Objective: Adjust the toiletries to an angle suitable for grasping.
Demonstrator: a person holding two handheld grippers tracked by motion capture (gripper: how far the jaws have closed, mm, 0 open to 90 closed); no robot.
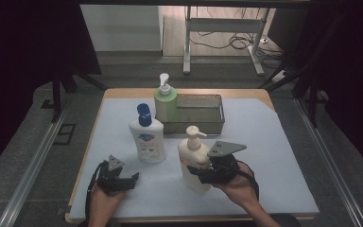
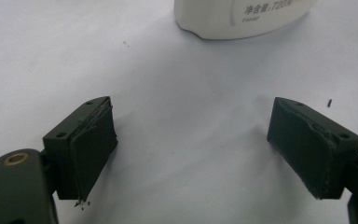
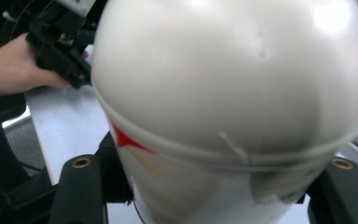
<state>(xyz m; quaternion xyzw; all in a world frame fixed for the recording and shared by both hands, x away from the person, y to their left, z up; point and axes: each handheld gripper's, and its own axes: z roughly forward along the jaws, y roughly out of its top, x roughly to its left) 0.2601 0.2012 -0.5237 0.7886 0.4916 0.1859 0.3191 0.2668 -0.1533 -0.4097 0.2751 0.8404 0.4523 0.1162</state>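
Observation:
A cream pump bottle with a red-marked label stands near the table's front centre, leaning slightly. My right gripper is shut on its lower body from the right side. In the right gripper view the bottle bulges between the two jaws of that gripper, pressed on both sides. Whether its base touches the mat I cannot tell. My left gripper rests low at the front left, open, with bare mat between its jaws.
A white bottle with a blue cap stands just beyond the left gripper; its base shows ahead of the jaws. A green pump bottle stands against a metal mesh basket at the back. The pale mat covers the table.

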